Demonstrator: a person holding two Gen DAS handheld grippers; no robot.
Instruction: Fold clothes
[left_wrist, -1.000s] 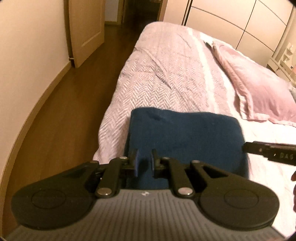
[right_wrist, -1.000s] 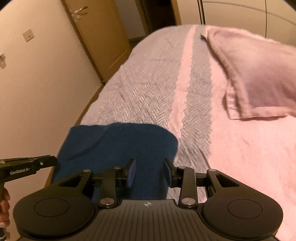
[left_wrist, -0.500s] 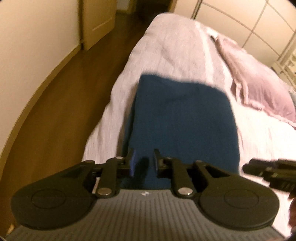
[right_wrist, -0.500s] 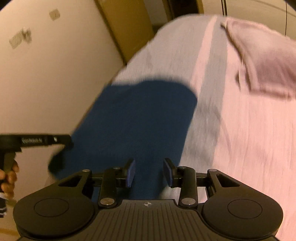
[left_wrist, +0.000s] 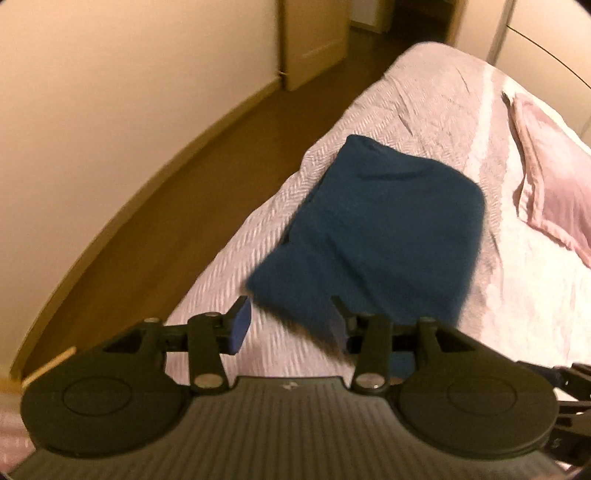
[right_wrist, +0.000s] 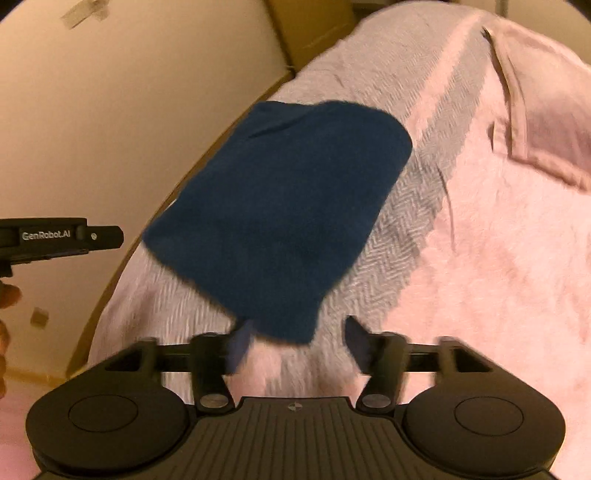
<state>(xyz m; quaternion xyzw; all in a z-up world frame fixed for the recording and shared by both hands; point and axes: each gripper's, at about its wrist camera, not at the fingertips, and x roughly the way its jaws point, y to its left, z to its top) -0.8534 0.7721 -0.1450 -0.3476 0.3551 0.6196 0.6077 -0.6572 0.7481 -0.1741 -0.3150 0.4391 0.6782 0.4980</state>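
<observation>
The left hand-held gripper (left_wrist: 286, 325) has its jaws opening, and the near edge of the blue cloth (left_wrist: 380, 229) lies loose in the gap between them; the pads do not press on it. The right hand-held gripper (right_wrist: 299, 345) is also opening, and the near corner of the same cloth hangs just in front of its gap, with no pad touching it as far as the blurred picture shows. So both grippers hold nothing. Beyond them, the cloth lies folded into a thick, roughly square packet on the bed (left_wrist: 424, 103), near the edge of the bed that faces the wall (left_wrist: 110, 92) and the brown floor (left_wrist: 177, 206). On the other side of the cloth, further across the bed, a pink pillow (left_wrist: 554, 192) rests well apart from it. In the right wrist view the left gripper appears beside the cloth, on the wall side, with some fingers (right_wrist: 8, 295) of the person under it. I judge that the fold is just being released and this step is nearly finished. The next move probably calls for drawing both grippers clear without dragging the near edge, then either one more fold or putting the packet aside.
</observation>
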